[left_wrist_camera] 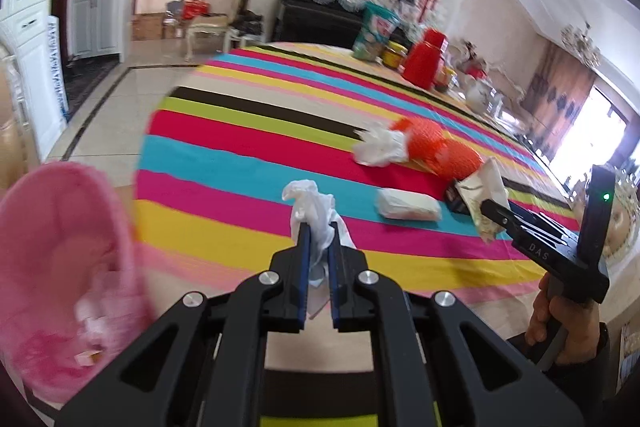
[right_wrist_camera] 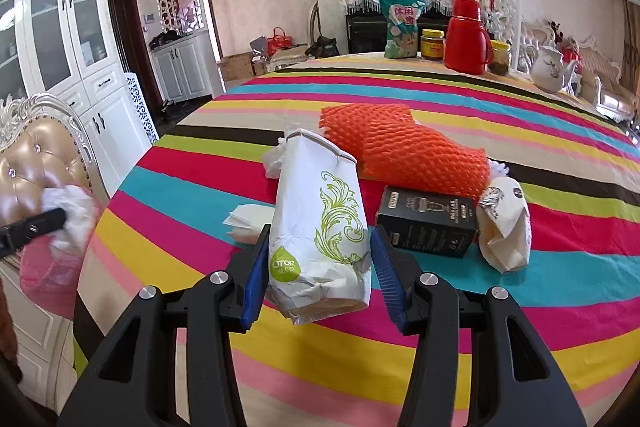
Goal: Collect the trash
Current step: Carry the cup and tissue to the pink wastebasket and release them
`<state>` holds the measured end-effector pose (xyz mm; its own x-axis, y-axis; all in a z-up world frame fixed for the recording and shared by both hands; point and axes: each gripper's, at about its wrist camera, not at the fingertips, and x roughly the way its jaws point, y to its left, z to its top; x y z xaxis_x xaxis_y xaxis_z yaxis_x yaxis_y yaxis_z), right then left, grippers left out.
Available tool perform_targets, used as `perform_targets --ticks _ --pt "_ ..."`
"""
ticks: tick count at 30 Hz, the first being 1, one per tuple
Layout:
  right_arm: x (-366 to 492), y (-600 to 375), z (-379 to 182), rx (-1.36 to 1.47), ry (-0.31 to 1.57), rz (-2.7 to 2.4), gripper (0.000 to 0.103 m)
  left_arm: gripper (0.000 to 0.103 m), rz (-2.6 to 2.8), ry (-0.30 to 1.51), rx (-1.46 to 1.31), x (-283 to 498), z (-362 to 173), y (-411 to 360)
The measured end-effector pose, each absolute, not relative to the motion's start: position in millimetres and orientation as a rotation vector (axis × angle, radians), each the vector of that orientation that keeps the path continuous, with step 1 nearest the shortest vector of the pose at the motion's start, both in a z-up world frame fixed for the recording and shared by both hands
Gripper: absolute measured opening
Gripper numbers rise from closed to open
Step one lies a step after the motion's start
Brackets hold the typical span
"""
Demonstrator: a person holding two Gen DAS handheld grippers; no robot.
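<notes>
Right gripper (right_wrist_camera: 318, 247) clamps "OTOR" tissue pack (right_wrist_camera: 320, 223).

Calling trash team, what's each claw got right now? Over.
Left gripper shut on crumpled white plastic wrap, near pink trash bag. Right gripper holding white green-patterned paper bag. Nothing blocking.

A table under a striped cloth (right_wrist_camera: 400, 367) of pink, yellow, teal, red, lime and black filled the lower and middle frame. On it, mid-frame, lay an orange foam net (right_wrist_camera: 404, 151), with a black box (right_wrist_camera: 428, 227) just below it and a crumpled white wrapper (right_wrist_camera: 506, 227) beside the box to the right. A flat white tissue pack (right_wrist_camera: 248, 221) lay centre-left. Toward the top right stood a green snack bag (right_wrist_camera: 400, 27), a yellow-lidded jar (right_wrist_camera: 432, 45), a red thermos (right_wrist_camera: 466, 37) and a white teapot (right_wrist_camera: 554, 69).
</notes>
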<state>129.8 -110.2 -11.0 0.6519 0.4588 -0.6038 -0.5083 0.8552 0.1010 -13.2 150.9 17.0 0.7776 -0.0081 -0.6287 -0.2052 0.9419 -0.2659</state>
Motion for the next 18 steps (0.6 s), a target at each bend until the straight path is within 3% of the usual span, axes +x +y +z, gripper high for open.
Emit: perform_targets --ticks 18 --pt "47.3 32.2 44.9 -0.168 0.618 0.83 0.048 0.008 0.402 0.523 -0.473 -155.3 40.8 297.6"
